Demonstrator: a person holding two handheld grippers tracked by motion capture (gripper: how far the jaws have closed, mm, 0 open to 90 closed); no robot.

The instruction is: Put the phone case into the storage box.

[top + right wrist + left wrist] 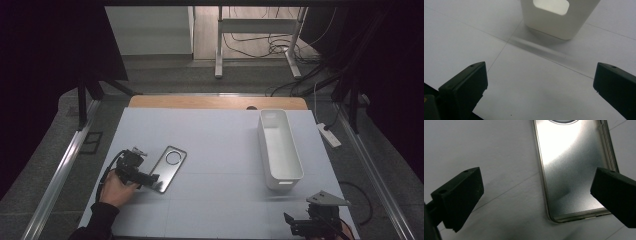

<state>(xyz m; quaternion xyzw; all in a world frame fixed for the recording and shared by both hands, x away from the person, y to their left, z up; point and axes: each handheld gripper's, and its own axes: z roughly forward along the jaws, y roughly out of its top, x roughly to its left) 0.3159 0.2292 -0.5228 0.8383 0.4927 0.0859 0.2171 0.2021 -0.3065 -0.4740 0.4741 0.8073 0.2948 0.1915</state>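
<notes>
**Table layout**

Flat silver metal phone-back plate lies on the pale sheeted table, left half, tilted with its ring cutout at the far end. Left gripper sits at the plate's near end, just left of it; in the left gripper view one jaw stands over the plate, the other over bare table beside it. Long white plastic bin stands on the right half, lengthwise front to back, well apart from the plate. Right gripper is at the near right corner, in front of the bin's near end, apart from it. Wooden table edge runs behind the sheet.
</notes>
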